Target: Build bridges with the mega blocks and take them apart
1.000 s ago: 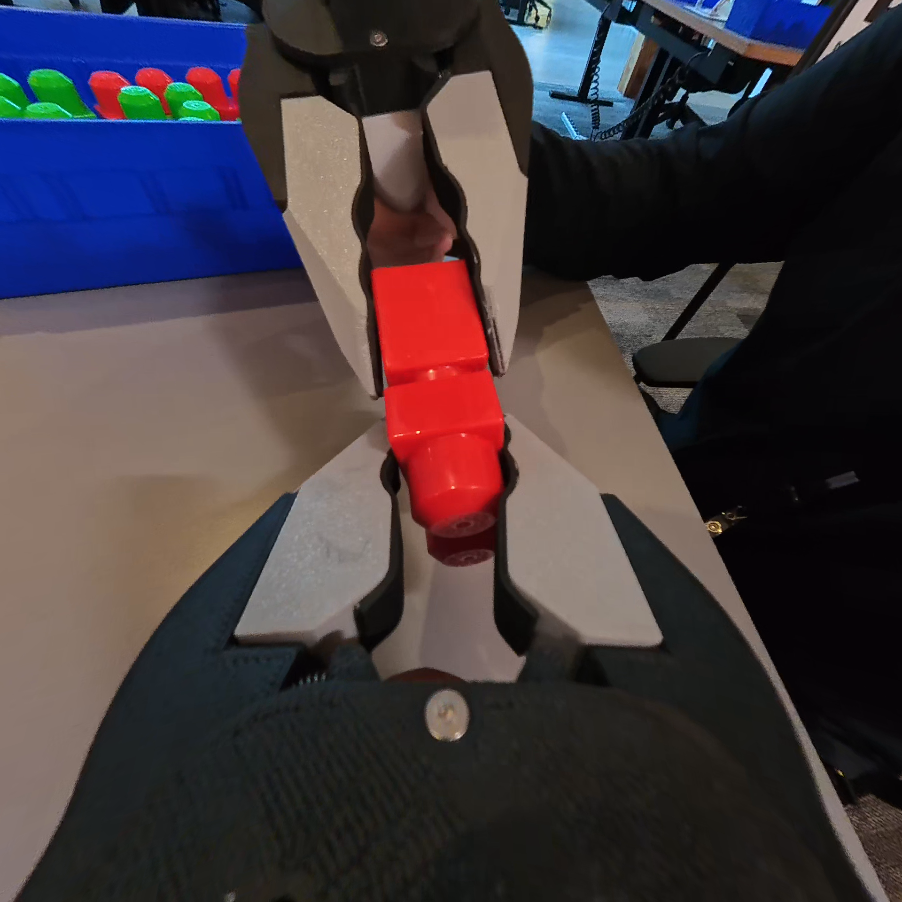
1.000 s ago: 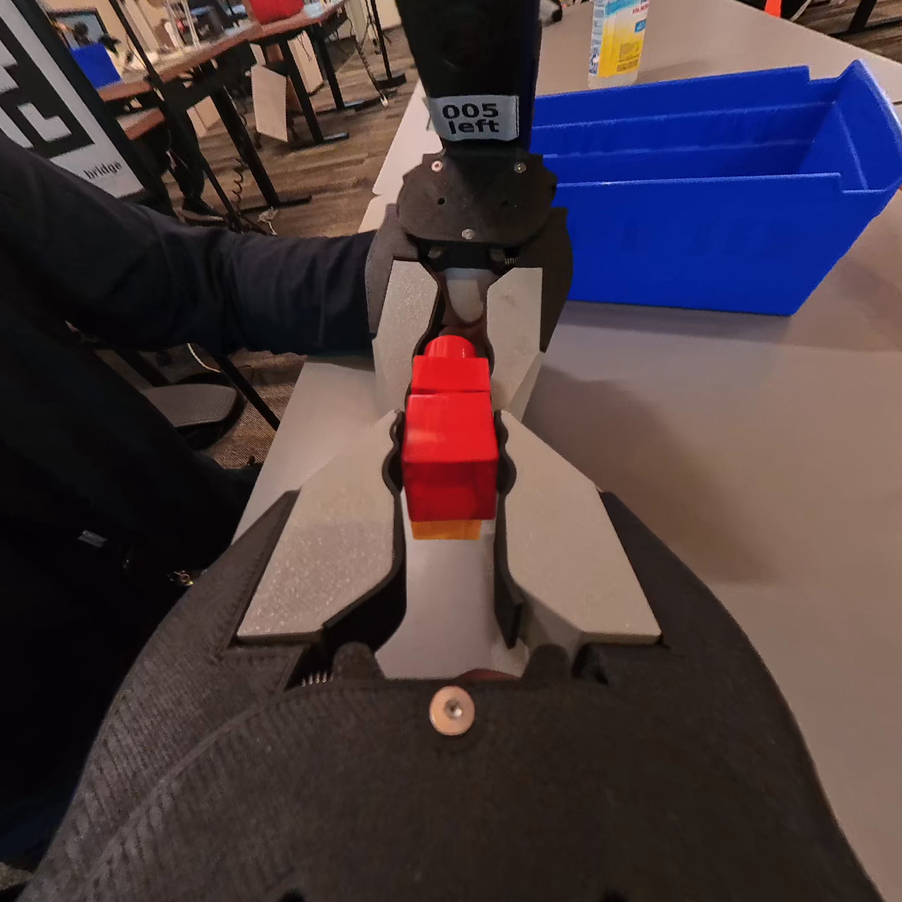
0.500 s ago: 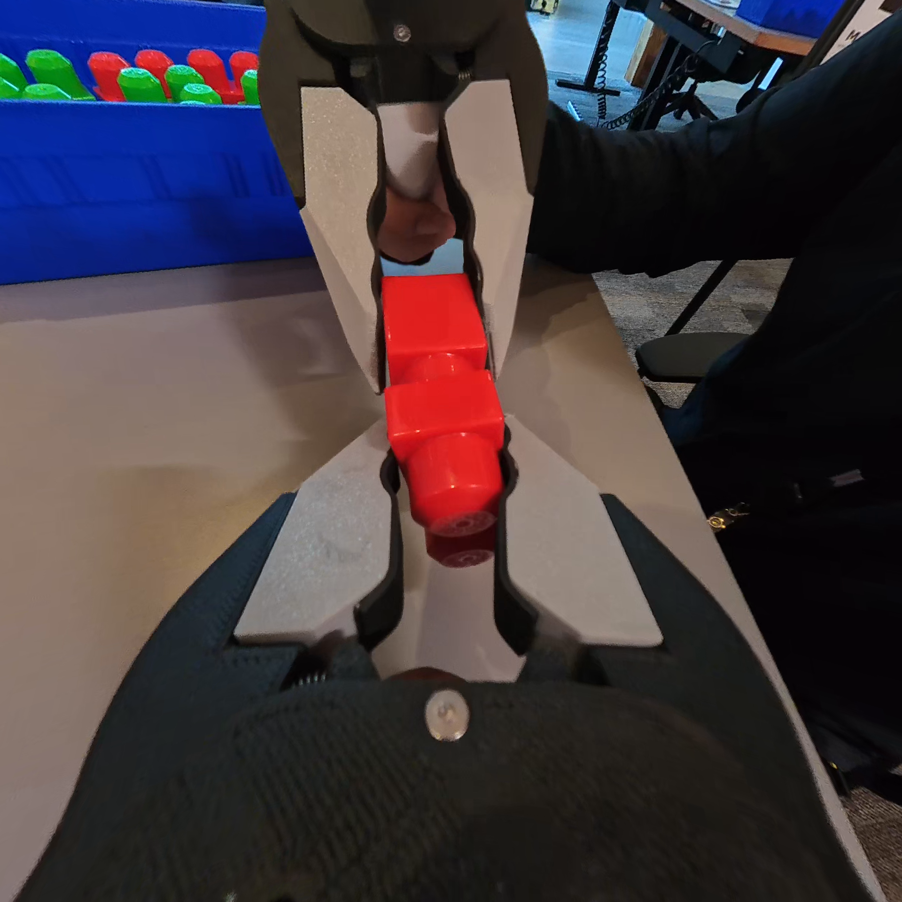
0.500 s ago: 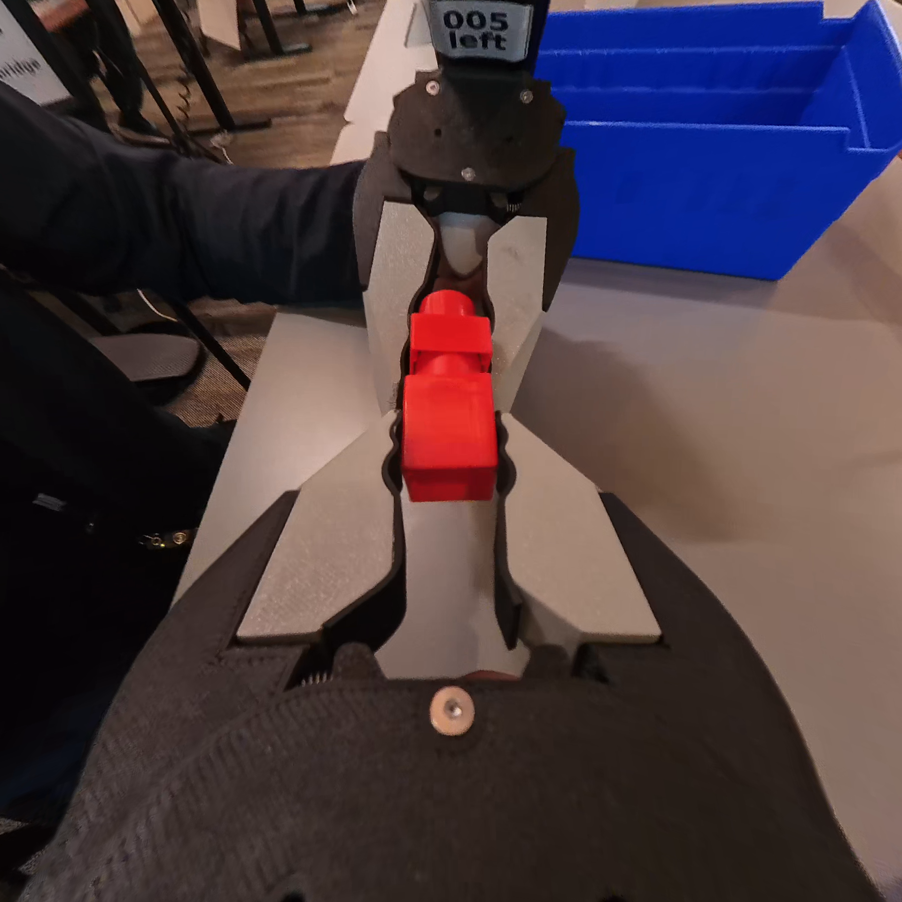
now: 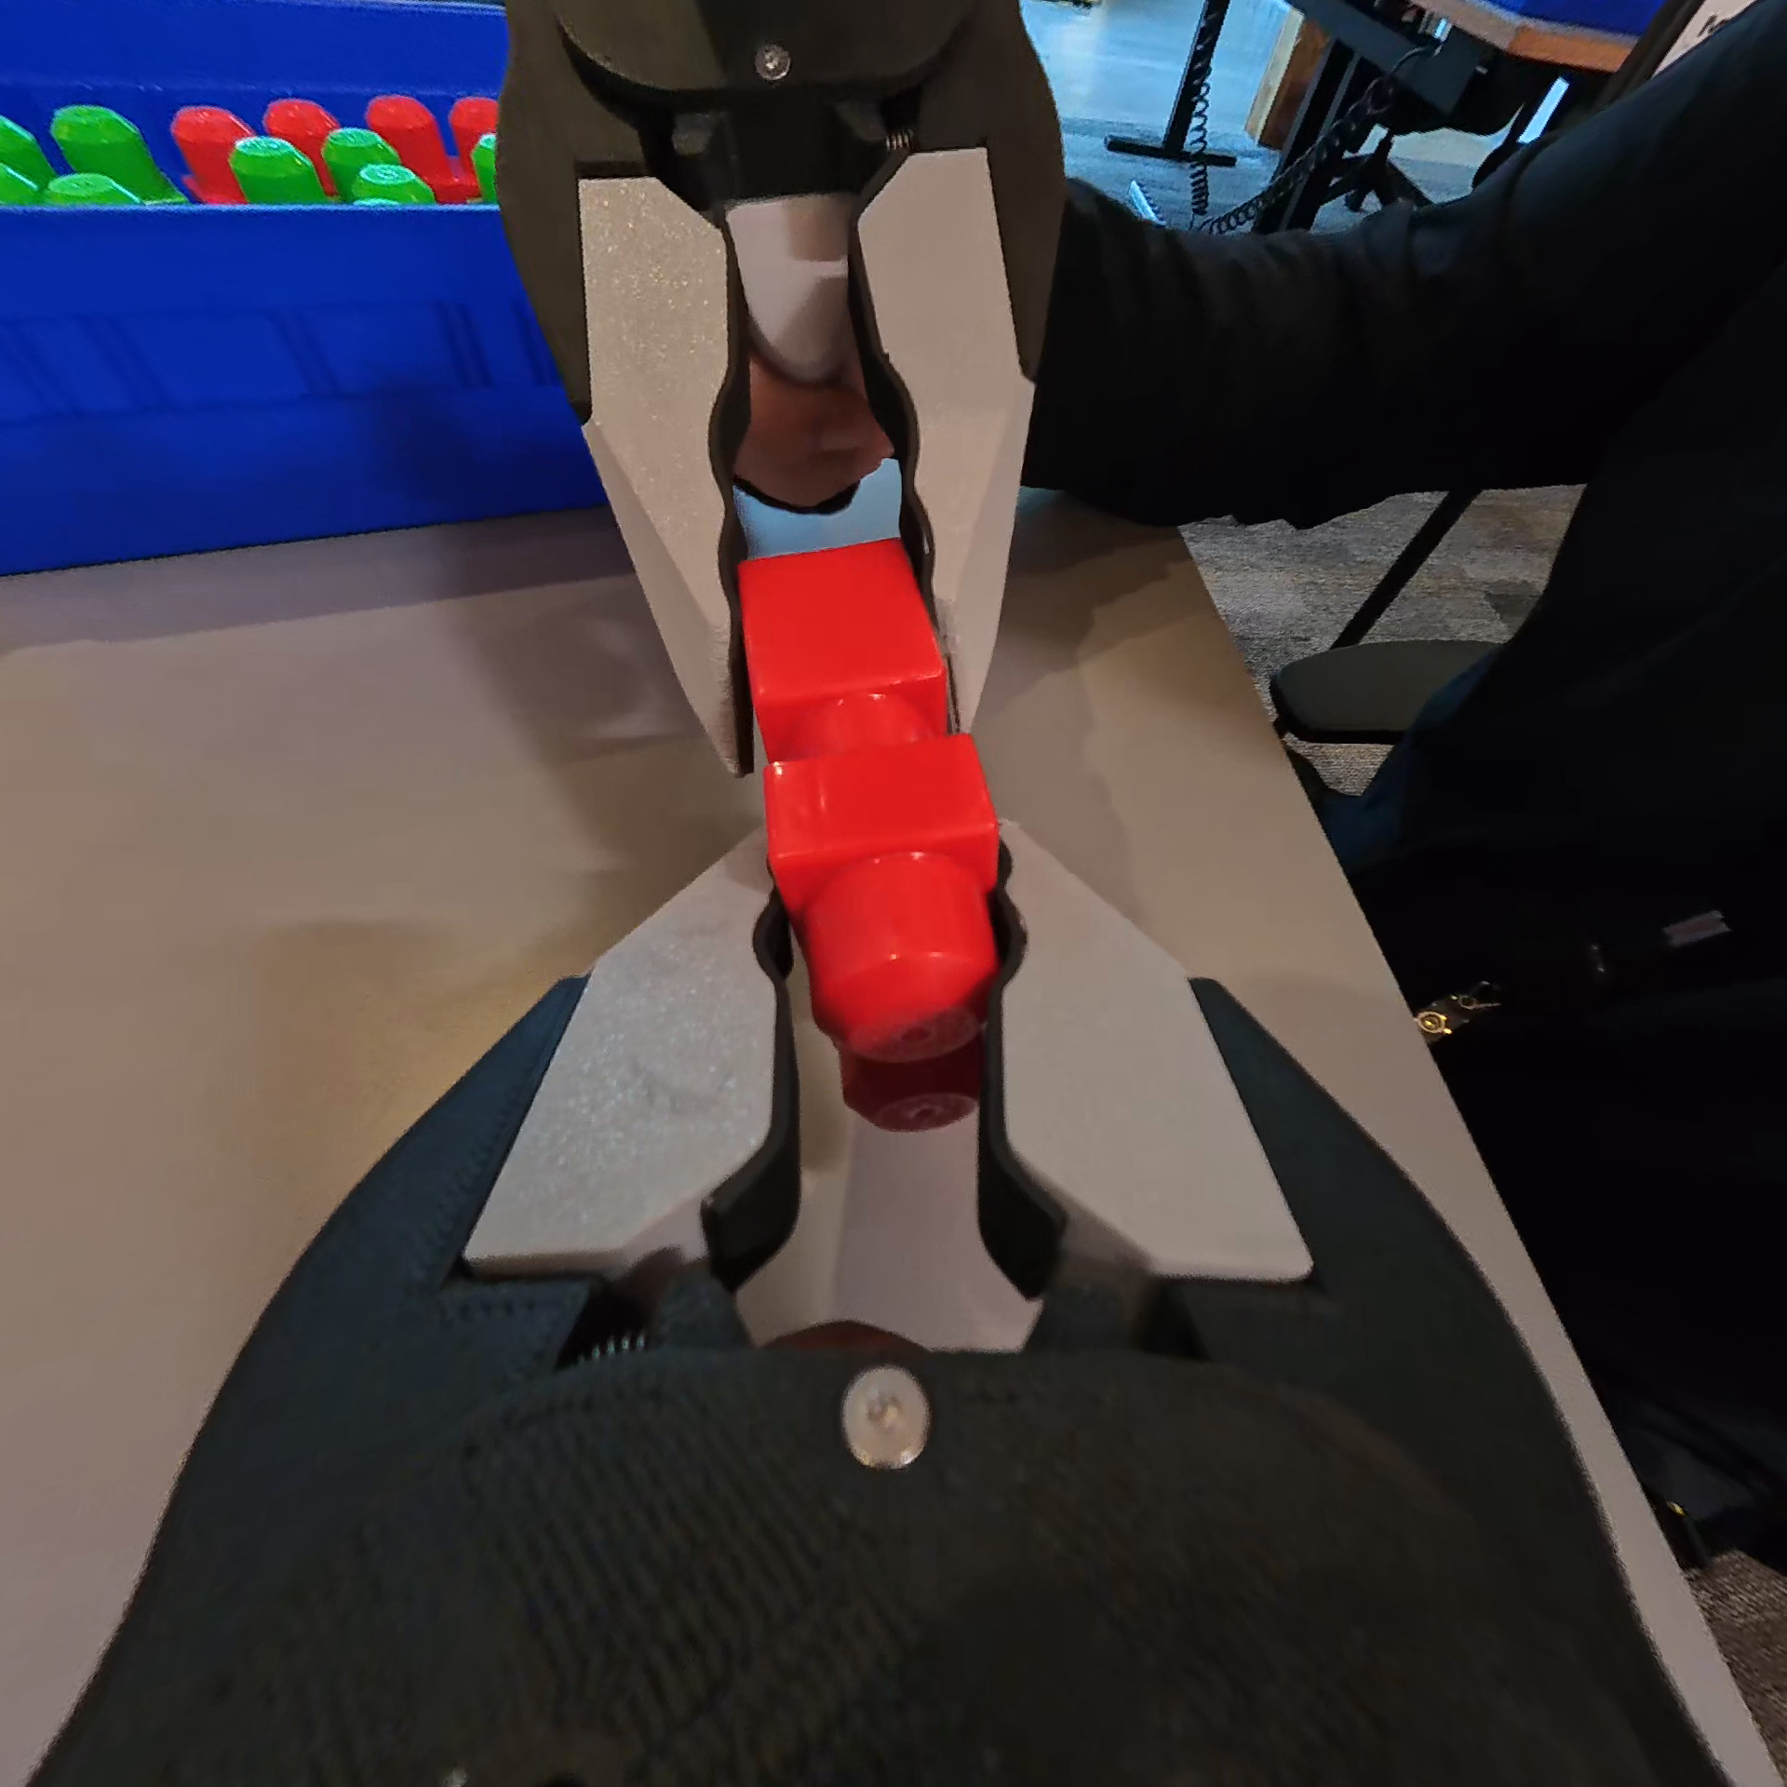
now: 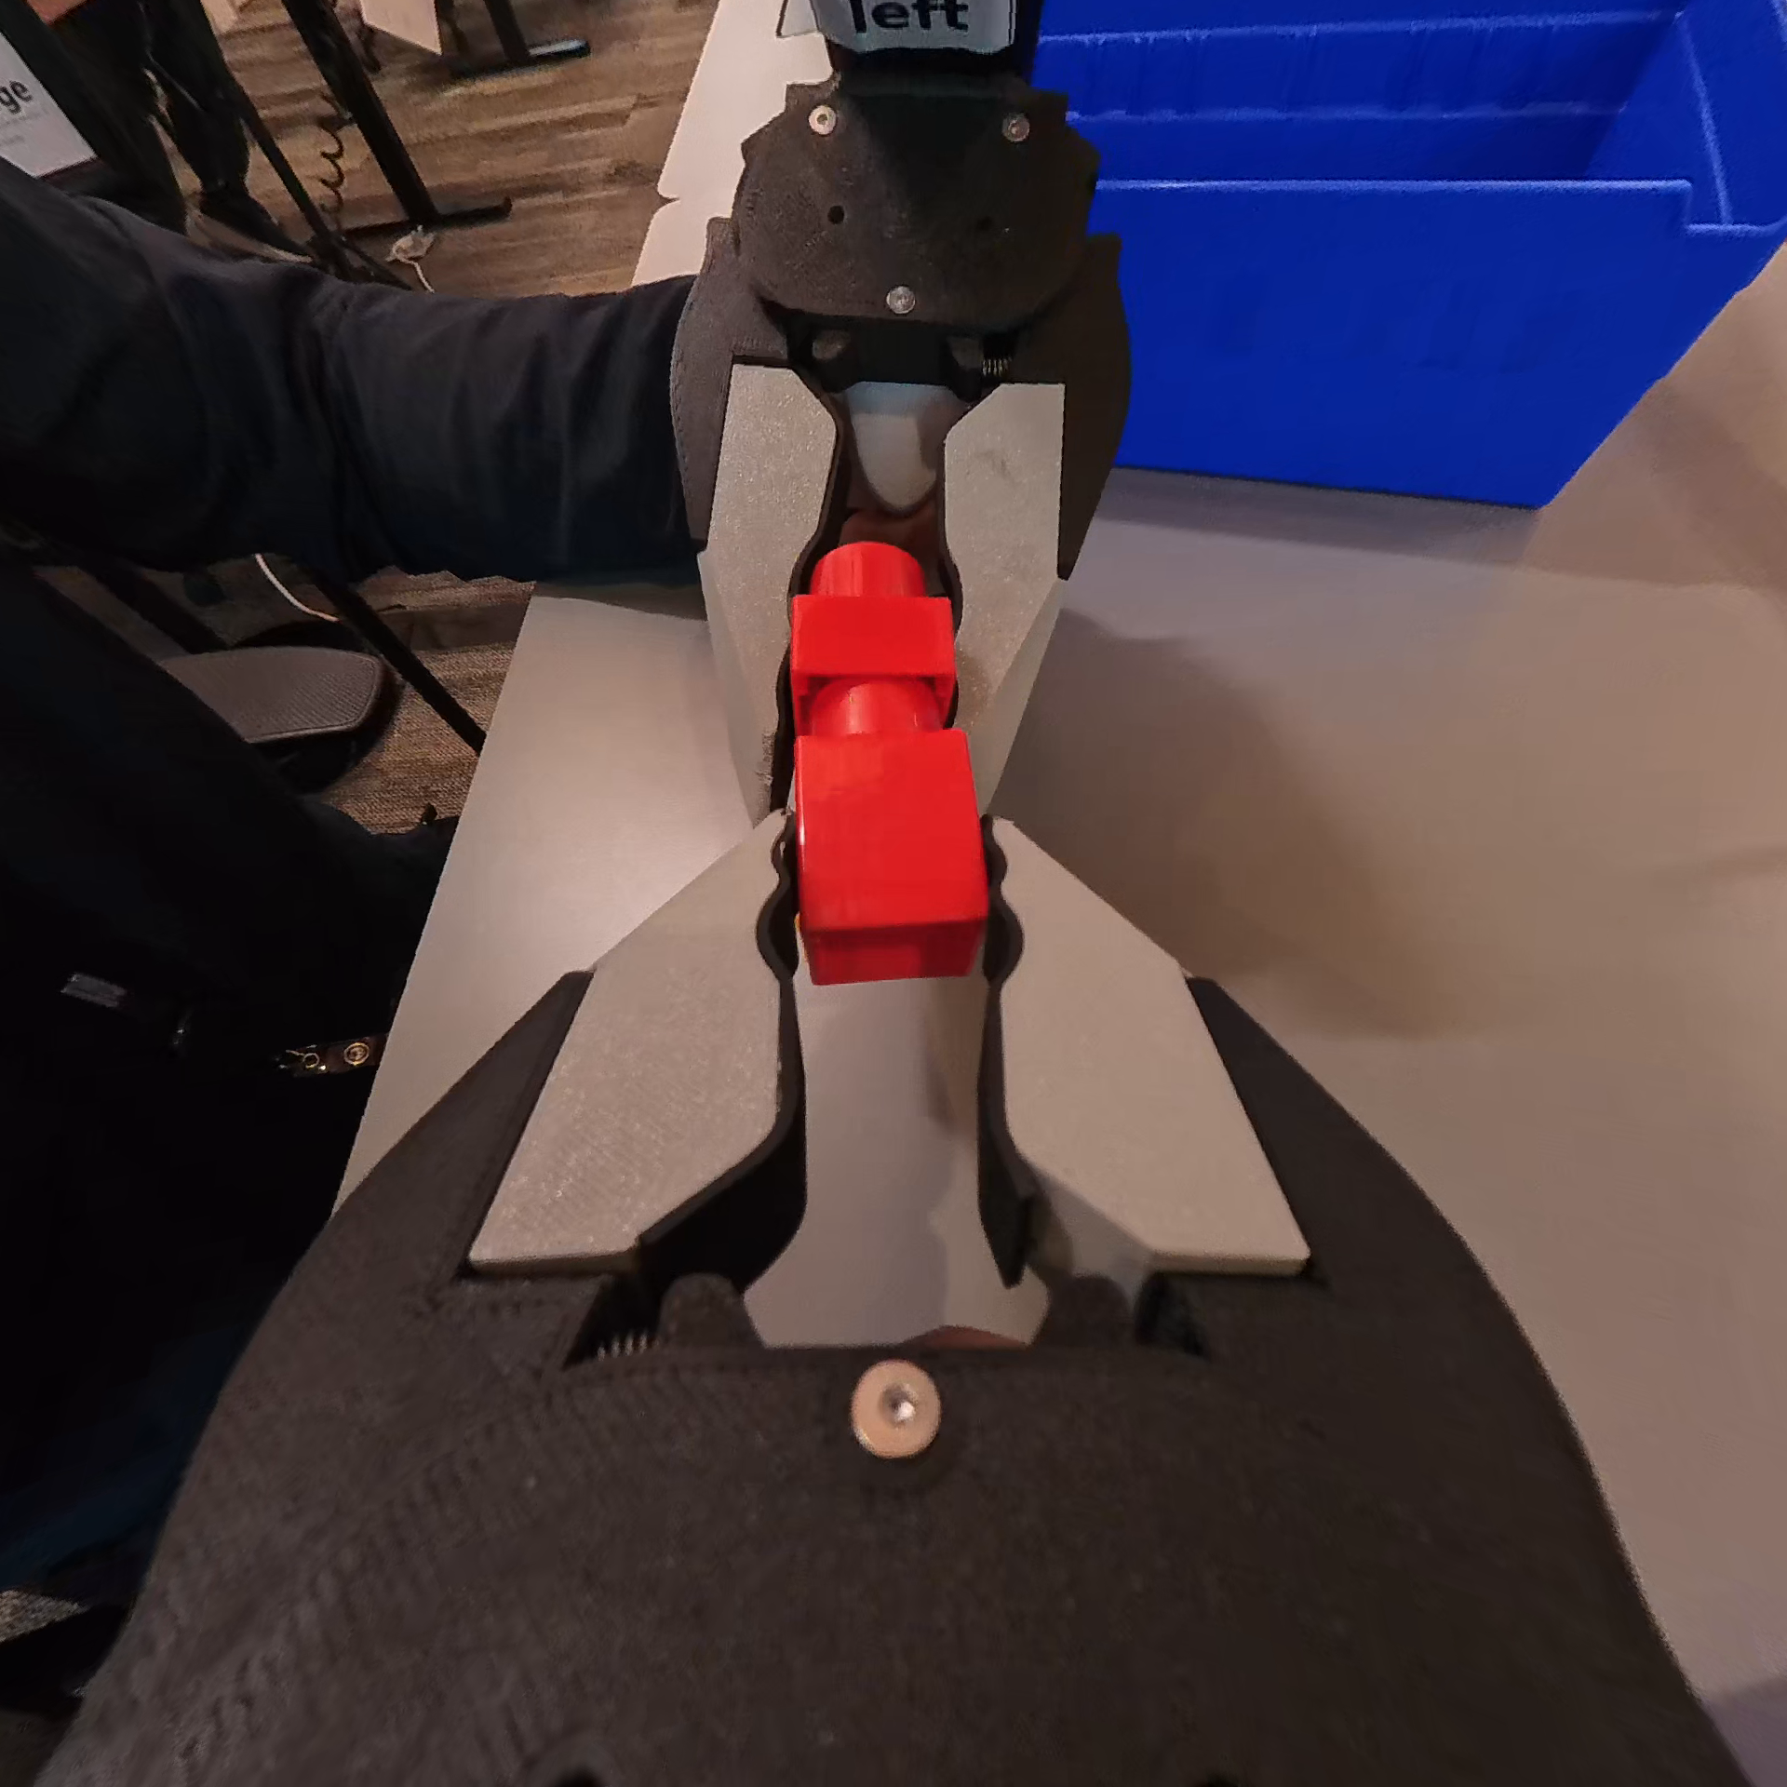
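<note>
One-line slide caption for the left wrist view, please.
Left gripper and right gripper each clamp one of two red blocks, stud partly seated, above the table.

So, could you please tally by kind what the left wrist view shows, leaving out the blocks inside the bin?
Tongs: 2, the left tongs and the right tongs
Red blocks: 2, the near red block gripped by the left tongs, the far red block by the right tongs
Blue bin: 1
Total: 5
</note>
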